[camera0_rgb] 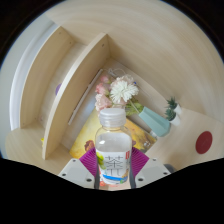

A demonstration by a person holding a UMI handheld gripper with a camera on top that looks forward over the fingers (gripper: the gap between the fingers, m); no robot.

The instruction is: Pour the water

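**Clear plastic bottle held between gripper fingers**

Clear plastic water bottle (114,148), white cap, blue-and-white label, upright between the two fingers. Gripper (114,165) closed onto bottle: purple pads (91,158) pressed against both sides of the label. Just beyond bottle: flowers (118,92) in pale blue vase (153,121), lying tilted on yellow surface (88,130). Farther ahead and left: light wooden shelf boards (70,80). Right of fingers: red disc (204,141).

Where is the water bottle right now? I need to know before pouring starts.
In the gripper view the water bottle stands upright between the gripper fingers, which press on its sides, with the vase of flowers just beyond it.
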